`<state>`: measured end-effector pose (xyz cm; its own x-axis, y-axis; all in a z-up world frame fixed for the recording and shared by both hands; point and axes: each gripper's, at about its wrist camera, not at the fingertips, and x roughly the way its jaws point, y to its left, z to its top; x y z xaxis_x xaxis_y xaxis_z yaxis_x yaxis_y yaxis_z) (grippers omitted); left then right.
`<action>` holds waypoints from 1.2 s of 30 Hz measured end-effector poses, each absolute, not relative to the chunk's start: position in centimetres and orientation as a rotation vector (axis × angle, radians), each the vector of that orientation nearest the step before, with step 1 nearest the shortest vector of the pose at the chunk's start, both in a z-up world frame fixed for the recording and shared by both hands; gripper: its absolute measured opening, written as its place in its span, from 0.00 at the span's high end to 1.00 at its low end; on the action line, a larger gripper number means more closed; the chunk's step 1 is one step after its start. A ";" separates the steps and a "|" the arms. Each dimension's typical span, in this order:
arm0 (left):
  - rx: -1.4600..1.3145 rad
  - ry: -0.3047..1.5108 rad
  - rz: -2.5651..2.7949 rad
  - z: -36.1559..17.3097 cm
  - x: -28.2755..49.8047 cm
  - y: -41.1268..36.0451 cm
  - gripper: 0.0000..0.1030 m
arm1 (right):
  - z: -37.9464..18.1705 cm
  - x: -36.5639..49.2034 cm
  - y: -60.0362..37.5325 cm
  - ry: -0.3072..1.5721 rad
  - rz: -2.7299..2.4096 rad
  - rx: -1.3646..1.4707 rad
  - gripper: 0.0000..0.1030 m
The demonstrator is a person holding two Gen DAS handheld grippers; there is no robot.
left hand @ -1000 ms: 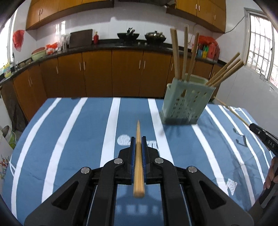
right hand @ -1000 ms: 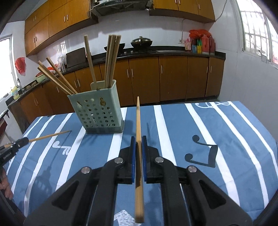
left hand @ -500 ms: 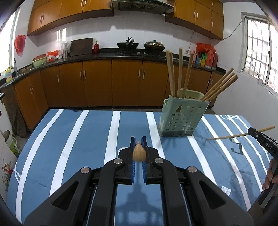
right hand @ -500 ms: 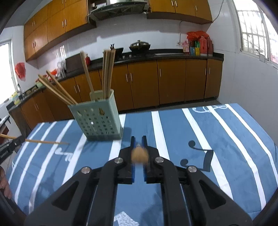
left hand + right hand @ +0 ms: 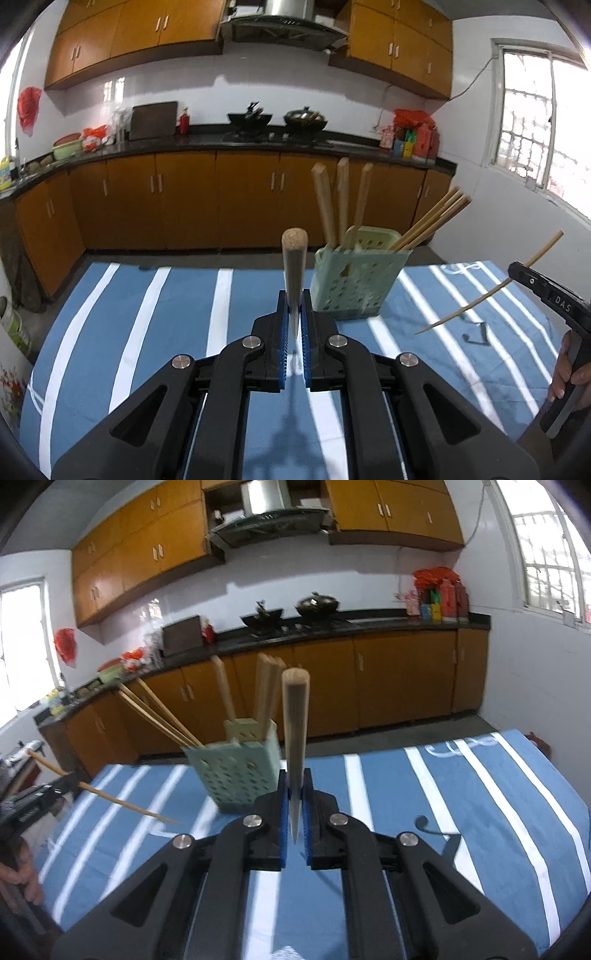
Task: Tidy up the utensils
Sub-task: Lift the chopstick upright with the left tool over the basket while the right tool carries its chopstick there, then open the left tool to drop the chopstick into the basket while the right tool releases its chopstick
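My left gripper (image 5: 294,295) is shut on a wooden chopstick (image 5: 294,266) whose thick end tilts up toward the camera. My right gripper (image 5: 294,777) is shut on a second wooden chopstick (image 5: 295,731), tilted up the same way. A pale green perforated utensil holder (image 5: 354,280) stands on the blue striped tablecloth, just right of the left gripper, with several chopsticks standing in it. In the right wrist view the holder (image 5: 236,771) is just left of my right gripper. Each view shows the other gripper at its edge, chopstick pointing down toward the table.
The table wears a blue cloth with white stripes (image 5: 147,314). A hand (image 5: 569,373) grips the right gripper's handle at the right edge. Behind the table runs a kitchen counter (image 5: 258,142) with woks, bottles and brown cabinets.
Both grippers have risen and tipped upward, each with its chopstick still clamped. The chopsticks' thick ends now stand above the jaws; the holder sits lower in both views.
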<state>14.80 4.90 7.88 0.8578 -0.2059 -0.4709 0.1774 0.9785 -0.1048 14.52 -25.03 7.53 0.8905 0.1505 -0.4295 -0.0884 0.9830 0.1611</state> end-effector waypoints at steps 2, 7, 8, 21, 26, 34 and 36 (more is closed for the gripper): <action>-0.064 0.479 -0.229 9.2 14.7 4.6 0.94 | 9.5 14.1 -24.9 0.428 0.184 0.171 0.92; -0.062 0.399 -0.293 12.8 14.6 3.3 0.94 | 14.3 13.2 -24.5 0.329 0.282 0.211 0.92; -0.063 0.383 -0.309 13.5 14.6 2.9 0.94 | 15.3 13.1 -24.3 0.302 0.293 0.208 0.92; -0.043 0.334 -0.312 17.1 18.8 -0.6 0.94 | 19.6 19.0 -20.6 0.259 0.217 0.075 0.92; 0.011 0.420 -0.302 15.8 21.7 -1.8 0.94 | 18.1 23.4 -20.1 0.378 0.211 0.078 0.92; 0.028 0.497 -0.295 13.9 23.7 -2.4 0.94 | 15.7 26.2 -19.3 0.453 0.204 0.063 0.92; 0.031 0.507 -0.293 13.6 23.9 -2.5 0.94 | 15.4 26.5 -19.4 0.459 0.202 0.062 0.92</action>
<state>23.92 -2.54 13.61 0.8332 -0.2687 -0.4832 0.2842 0.9578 -0.0427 26.47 -19.36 15.45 0.8768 0.2072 -0.4340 -0.1793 0.9782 0.1047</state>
